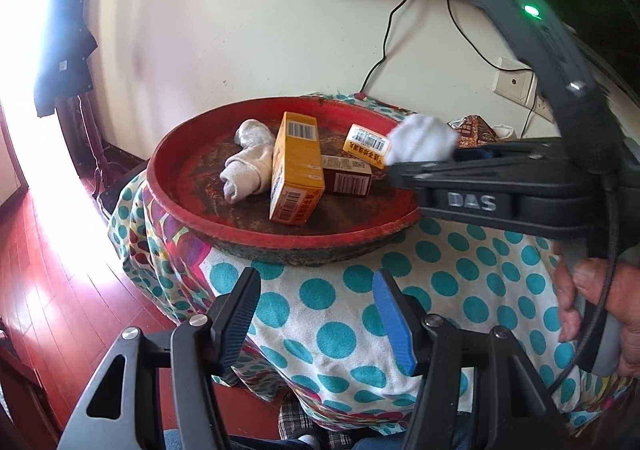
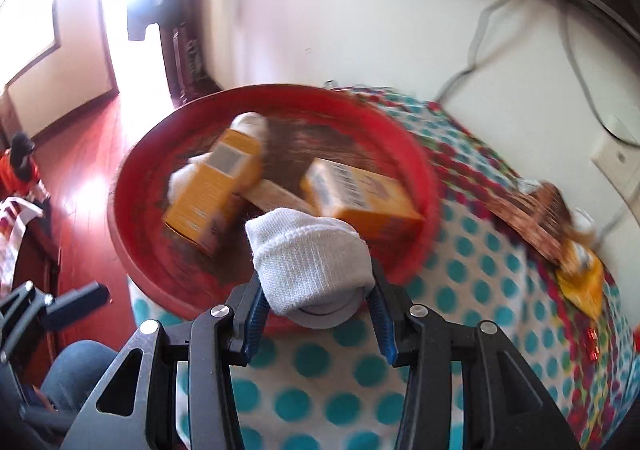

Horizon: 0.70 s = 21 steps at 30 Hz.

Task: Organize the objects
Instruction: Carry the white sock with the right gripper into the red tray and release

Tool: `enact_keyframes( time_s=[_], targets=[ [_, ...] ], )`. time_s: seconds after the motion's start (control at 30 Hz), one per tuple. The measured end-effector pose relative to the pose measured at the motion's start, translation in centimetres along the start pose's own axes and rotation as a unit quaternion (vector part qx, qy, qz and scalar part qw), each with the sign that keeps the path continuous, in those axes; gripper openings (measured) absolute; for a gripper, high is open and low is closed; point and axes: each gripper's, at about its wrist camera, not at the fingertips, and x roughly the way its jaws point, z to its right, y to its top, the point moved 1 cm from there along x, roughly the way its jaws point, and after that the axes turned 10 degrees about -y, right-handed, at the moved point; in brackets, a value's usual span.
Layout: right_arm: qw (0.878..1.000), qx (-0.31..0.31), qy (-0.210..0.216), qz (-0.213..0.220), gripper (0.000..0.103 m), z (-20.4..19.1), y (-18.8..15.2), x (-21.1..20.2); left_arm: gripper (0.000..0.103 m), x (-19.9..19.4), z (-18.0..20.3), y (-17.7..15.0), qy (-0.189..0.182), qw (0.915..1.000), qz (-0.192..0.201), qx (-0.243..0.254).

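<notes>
1. Rolled white knit sock [image 2: 310, 264], clamped in the right tool [image 2: 316, 300], hangs over the round red tray [image 2: 424, 185] at its 5 o'clock rim.
2. Left tool [image 1: 316, 324] gapes wide, holding nothing, above the polka-dot tabletop [image 1: 460, 262].
3. Only the left view sharply shows a second white sock [image 1: 248, 159] at the tray's 9 o'clock.
</notes>
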Motion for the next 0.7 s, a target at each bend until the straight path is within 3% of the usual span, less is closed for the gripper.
enact_keyframes(
  time_s=[0.2,0.47,0.53,0.63,0.7],
  targets=[
    [0.999,-0.026,0.013,-0.031,0.042,-1.4,1.0,2.3,0.060,-0.3,-1.4,0.4,0.006,0.9997,0.006,-0.023],
    [0.999,-0.006,0.030,-0.041,0.049,-0.6,0.5,3.3,0.060,-0.1,-2.6,0.4,0.009,0.9990,0.003,-0.044],
    [0.999,-0.001,0.024,-0.036,0.071,-0.1,0.4,2.9,0.060,-0.1,-2.5,0.4,0.010,0.9990,0.004,-0.042],
    [1.000,0.009,0.024,0.005,0.091,1.7,0.2,0.5,0.060,-0.2,-2.2,0.5,0.010,0.9991,0.008,-0.039],
    [0.999,0.023,0.009,0.027,0.097,3.9,-0.2,-1.3,0.060,-0.3,-2.1,0.5,0.006,0.9991,0.015,-0.039]
  ],
)
